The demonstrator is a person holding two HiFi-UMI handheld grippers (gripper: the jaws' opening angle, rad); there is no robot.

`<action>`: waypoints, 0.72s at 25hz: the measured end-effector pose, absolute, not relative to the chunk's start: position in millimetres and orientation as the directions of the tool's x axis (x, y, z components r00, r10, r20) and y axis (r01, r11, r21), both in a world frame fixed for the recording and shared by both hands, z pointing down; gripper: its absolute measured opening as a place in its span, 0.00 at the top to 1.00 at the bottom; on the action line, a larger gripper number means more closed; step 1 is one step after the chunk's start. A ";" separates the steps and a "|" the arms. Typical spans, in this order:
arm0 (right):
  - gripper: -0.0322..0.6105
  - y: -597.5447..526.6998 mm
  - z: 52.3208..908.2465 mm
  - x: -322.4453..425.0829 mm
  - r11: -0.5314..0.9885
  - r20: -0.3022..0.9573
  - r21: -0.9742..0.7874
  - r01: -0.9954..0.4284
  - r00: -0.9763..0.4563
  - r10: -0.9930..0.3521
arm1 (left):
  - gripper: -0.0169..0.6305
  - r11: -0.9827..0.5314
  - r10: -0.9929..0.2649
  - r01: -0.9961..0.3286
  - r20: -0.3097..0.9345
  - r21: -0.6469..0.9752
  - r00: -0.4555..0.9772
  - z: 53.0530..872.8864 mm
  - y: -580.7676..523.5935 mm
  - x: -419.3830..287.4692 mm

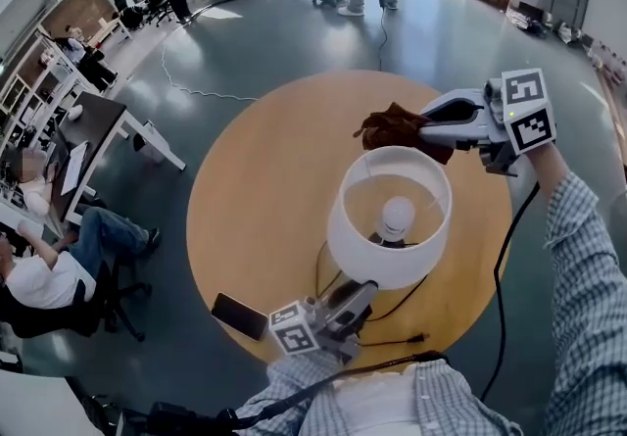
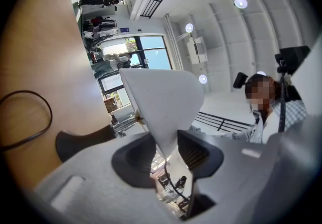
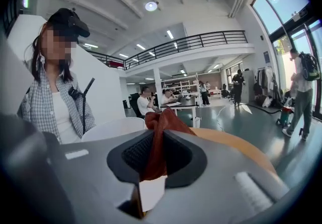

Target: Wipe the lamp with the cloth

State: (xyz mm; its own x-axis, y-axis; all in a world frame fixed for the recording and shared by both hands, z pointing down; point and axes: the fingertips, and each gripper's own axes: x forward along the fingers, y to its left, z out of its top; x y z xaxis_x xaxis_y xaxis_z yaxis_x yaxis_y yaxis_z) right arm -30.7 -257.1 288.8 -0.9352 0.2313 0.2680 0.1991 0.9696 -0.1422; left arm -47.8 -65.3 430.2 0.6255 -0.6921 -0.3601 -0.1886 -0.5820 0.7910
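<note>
A lamp with a white shade [image 1: 390,218] and a bare bulb [image 1: 397,217] stands on the round wooden table [image 1: 255,199]. My left gripper [image 1: 359,295] is below it in the head view, shut on the shade's lower rim. In the left gripper view the white shade [image 2: 161,99] runs between the left gripper's [image 2: 168,151] jaws. My right gripper [image 1: 427,130] hovers just beyond the shade's far edge, shut on a rust-brown cloth [image 1: 390,124]. The cloth [image 3: 158,140] bunches between the right gripper's [image 3: 157,153] pads, with the shade's rim [image 3: 113,128] just behind.
A black phone [image 1: 239,315] lies near the table's front left edge. The lamp's black cord [image 1: 397,338] loops across the tabletop by my left gripper. The dark lamp base [image 2: 80,142] shows under the shade. People sit at desks [image 1: 93,130] to the left, off the table.
</note>
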 end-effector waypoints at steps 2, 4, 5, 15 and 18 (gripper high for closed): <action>0.87 -257.1 274.6 -46.3 0.960 0.272 -0.126 0.251 -0.922 0.276 | 0.77 -0.582 -0.694 -0.189 -0.362 0.791 0.623 427.2 -66.2 -49.2; 0.87 -254.7 268.8 -62.1 0.946 0.285 -0.121 0.301 -0.902 0.323 | 0.77 -0.583 -0.695 -0.191 -0.363 0.790 0.620 426.6 -66.4 -50.2; 0.87 -253.5 269.4 -69.6 0.938 0.296 -0.125 0.323 -0.891 0.346 | 0.77 -0.583 -0.696 -0.192 -0.363 0.790 0.619 426.4 -66.4 -50.4; 0.87 -250.9 340.2 -116.4 0.854 0.471 -0.309 0.419 -0.713 0.520 | 0.77 -0.579 -0.704 -0.200 -0.361 0.790 0.612 423.6 -71.2 -52.5; 0.87 -254.0 365.7 -117.4 0.845 0.540 -0.343 0.411 -0.650 0.535 | 0.77 -0.580 -0.704 -0.203 -0.359 0.789 0.613 426.3 -72.8 -51.6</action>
State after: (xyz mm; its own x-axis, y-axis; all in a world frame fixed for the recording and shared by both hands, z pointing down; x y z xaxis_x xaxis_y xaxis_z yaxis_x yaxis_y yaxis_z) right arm -117.4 -254.0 365.7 -0.6496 0.5352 0.5399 0.4110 0.8447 -0.3429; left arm -51.6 -72.8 426.3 0.6125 -0.7040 -0.3595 -0.2029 -0.5796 0.7892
